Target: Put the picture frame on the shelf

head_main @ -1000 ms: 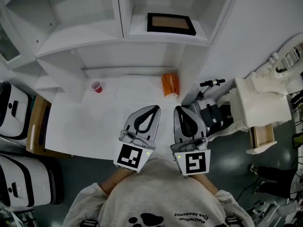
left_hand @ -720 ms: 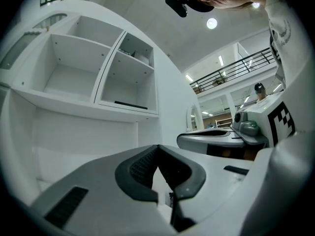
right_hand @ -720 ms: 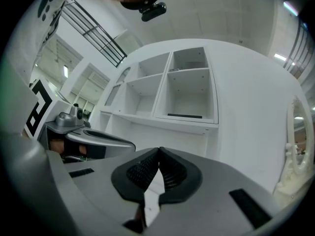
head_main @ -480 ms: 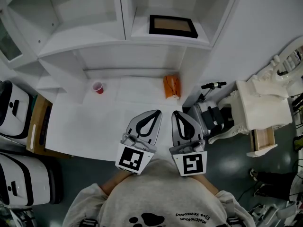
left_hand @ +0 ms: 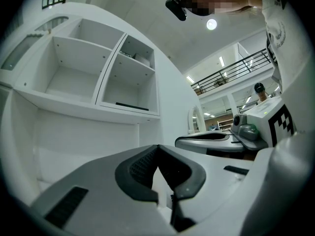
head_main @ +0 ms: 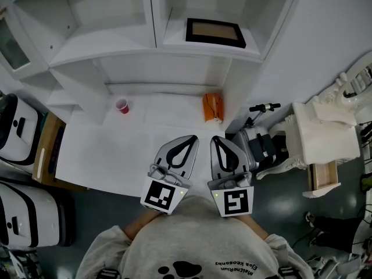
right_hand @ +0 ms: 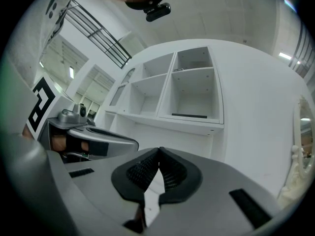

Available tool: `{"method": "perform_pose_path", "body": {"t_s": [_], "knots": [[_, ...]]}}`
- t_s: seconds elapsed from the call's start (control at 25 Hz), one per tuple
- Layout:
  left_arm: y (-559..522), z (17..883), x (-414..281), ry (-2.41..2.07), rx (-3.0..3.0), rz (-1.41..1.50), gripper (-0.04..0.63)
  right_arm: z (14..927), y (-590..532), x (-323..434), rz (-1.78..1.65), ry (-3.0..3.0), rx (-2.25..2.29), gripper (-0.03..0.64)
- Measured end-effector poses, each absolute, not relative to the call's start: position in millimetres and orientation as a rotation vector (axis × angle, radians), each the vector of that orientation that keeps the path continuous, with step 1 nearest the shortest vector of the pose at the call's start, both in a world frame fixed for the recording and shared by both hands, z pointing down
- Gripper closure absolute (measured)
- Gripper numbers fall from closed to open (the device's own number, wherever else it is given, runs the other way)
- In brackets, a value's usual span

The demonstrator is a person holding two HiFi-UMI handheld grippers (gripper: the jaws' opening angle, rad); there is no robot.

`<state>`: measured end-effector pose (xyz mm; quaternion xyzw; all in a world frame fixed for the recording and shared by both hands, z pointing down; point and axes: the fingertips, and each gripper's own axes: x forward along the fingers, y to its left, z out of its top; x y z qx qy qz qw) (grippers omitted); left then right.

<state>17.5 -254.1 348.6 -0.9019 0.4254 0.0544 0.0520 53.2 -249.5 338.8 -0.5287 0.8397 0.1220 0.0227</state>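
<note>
The black picture frame lies flat in the right-hand cubby of the white shelf unit; its thin dark edge shows as the frame in the left gripper view and the frame in the right gripper view. Both grippers hang side by side over the near part of the white table, close to the person's body and far from the frame. My left gripper is shut with nothing in it. My right gripper is likewise shut and holds nothing.
A small red cup stands at the table's back left and an orange packet at the back right. A scooter and white ornate furniture stand to the right; black-and-white cases to the left.
Both grippers have drawn slightly back toward the person, the right one a little more. The head camera has shifted a little. The frame stays in its cubby.
</note>
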Motion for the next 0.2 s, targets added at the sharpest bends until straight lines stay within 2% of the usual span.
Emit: {"method": "perform_pose_path", "body": {"t_s": [0.2], "knots": [[-251.9,351.7,26.7,1.294,-2.741,0.17,0.575,340.4,-248.0,59.5,0.382,2.598,-1.627,0.584]]}}
